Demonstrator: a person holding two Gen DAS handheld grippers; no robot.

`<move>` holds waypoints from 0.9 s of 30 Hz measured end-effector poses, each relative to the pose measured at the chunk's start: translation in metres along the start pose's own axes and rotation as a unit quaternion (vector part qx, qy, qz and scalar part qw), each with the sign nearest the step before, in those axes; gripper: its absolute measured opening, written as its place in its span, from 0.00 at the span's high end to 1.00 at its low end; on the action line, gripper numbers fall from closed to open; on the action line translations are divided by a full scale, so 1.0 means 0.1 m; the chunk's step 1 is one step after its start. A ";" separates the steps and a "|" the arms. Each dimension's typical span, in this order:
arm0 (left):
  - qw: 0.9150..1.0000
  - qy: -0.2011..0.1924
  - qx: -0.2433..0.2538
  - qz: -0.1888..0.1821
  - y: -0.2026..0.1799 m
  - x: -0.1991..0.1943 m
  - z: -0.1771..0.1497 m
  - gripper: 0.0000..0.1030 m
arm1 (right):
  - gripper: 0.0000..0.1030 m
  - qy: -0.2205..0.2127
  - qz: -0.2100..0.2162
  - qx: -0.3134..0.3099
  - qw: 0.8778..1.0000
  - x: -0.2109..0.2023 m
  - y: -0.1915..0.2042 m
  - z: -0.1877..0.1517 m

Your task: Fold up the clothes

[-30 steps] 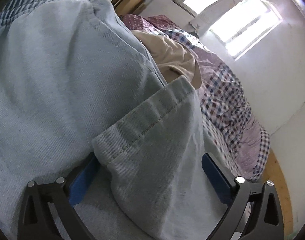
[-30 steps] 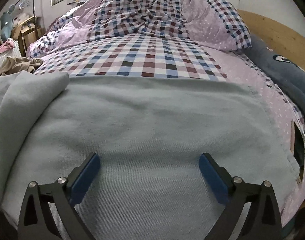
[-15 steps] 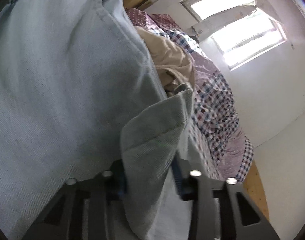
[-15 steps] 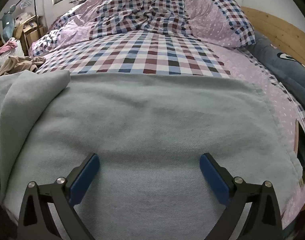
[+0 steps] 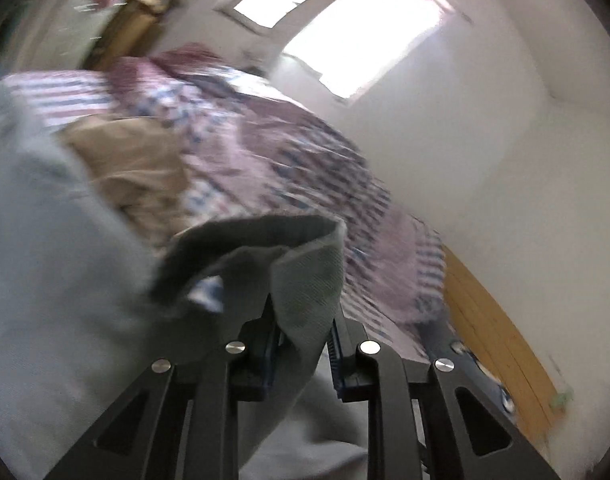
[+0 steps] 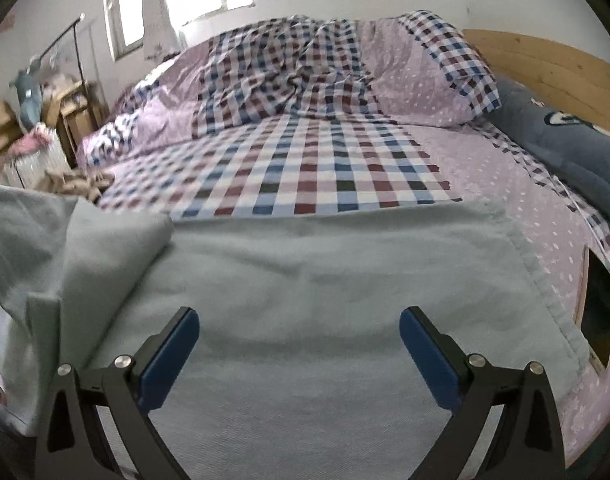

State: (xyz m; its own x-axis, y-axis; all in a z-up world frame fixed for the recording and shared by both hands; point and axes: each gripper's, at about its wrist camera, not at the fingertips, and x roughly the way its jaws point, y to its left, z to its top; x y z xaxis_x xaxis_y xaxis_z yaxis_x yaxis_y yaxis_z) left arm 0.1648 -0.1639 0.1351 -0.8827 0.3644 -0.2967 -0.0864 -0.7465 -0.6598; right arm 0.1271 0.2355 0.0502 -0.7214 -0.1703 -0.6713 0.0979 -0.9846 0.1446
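Note:
A pale blue denim garment [image 6: 325, 280] lies spread flat over the near part of the bed. In the left wrist view, my left gripper [image 5: 303, 320] is shut on a hemmed corner of that pale blue garment [image 5: 309, 280], which is lifted off the bed and curls over above the jaws. The rest of the cloth hangs at the left of that blurred view. My right gripper [image 6: 299, 332] hovers open just above the flat cloth, nothing between its blue pads [image 6: 169, 354]. A folded-over flap of the garment [image 6: 105, 248] lies at the left.
The bed has a checked purple sheet [image 6: 305, 168] and a rumpled quilt [image 6: 289, 76] at the far side. A tan garment [image 5: 133, 168] lies bunched on the bed. A wooden headboard [image 6: 545, 64] and a dark blue pillow [image 6: 565, 144] stand at the right. Cluttered shelves [image 6: 45, 120] are at the left.
My left gripper went from open around the hemmed corner to shut on it, then lifted and swung it up. The right gripper stayed open and rose slightly.

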 end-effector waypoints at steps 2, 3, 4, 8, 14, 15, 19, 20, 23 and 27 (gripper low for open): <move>0.999 0.013 0.025 -0.025 -0.31 0.09 -0.02 0.79 | 0.01 -0.006 0.013 0.026 1.000 -0.06 -0.10 0.02; 0.998 0.024 0.040 -0.042 -0.53 0.16 -0.05 0.79 | 0.01 -0.009 0.019 0.042 0.999 -0.10 -0.17 0.02; 0.996 0.034 0.051 -0.057 -0.72 0.22 -0.08 0.79 | 0.01 -0.016 0.026 0.060 0.998 -0.13 -0.25 0.05; 0.985 0.085 0.100 -0.114 -1.53 0.58 -0.33 0.79 | 0.01 -0.039 0.054 0.147 0.987 -0.29 -0.66 0.11; 0.953 0.188 0.163 -0.174 -2.50 1.11 -1.13 0.78 | 0.00 -0.080 0.082 0.281 0.953 -0.52 -1.48 0.14; 0.941 0.221 0.170 -0.190 -2.62 1.24 -1.33 0.77 | 0.00 -0.085 0.085 0.301 0.946 -0.56 -1.61 0.13; 0.893 0.339 0.189 -0.228 -2.90 1.49 -2.00 0.37 | 0.00 -0.103 0.086 0.355 0.925 -0.70 -2.07 0.07; 0.882 0.359 0.194 -0.236 -2.94 1.49 -2.13 0.32 | 0.00 -0.107 0.085 0.364 0.921 -0.73 -2.17 0.06; 0.861 0.384 0.210 -0.260 -2.94 1.38 -2.29 0.25 | 0.01 -0.117 0.076 0.375 0.917 -0.83 -2.38 0.02; 0.866 0.381 0.207 -0.249 -2.67 1.22 -2.16 0.19 | 0.01 -0.111 0.069 0.334 0.933 -0.89 -2.38 0.06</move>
State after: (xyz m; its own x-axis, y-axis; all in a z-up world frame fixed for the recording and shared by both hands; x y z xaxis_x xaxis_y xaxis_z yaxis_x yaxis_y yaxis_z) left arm 0.1794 0.2000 0.1259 -0.1403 0.8421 -0.5208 -0.6659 -0.4695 -0.5798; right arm 0.1642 0.4850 0.0800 -0.8648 -0.2088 -0.4567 -0.1958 -0.6972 0.6896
